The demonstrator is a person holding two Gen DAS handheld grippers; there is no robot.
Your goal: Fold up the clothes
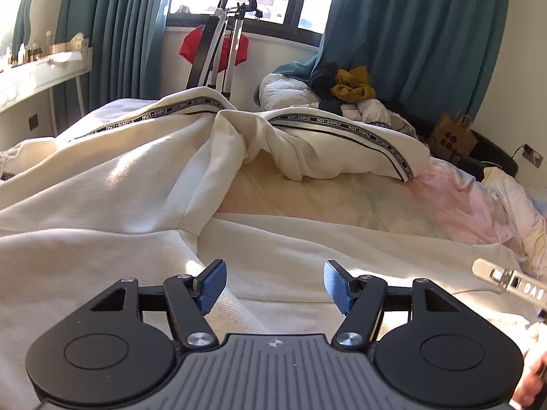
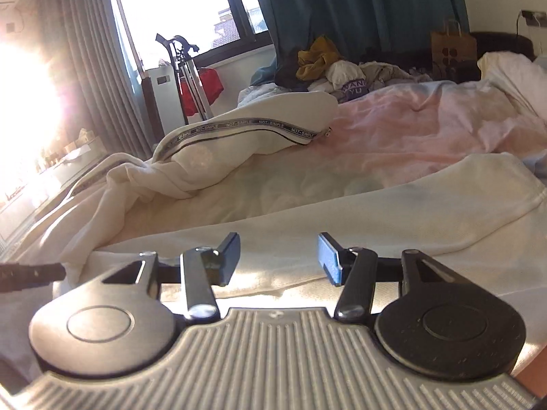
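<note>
A cream garment with black-and-white tape lettered NOT-SIMPLE lies rumpled across the bed. One taped part is bunched and twisted in the middle. My left gripper hovers over the garment's near flat panel, open, with nothing between its blue pads. In the right wrist view the same garment stretches from the far left to the near edge. My right gripper is open too, just above the near hem, and nothing is caught between its pads. Each gripper's side shows at the edge of the other's view.
The pastel pink bed sheet is bare to the right. A pile of other clothes sits at the far side by teal curtains. A brown paper bag, a metal stand with a red item and a white dressing table ring the bed.
</note>
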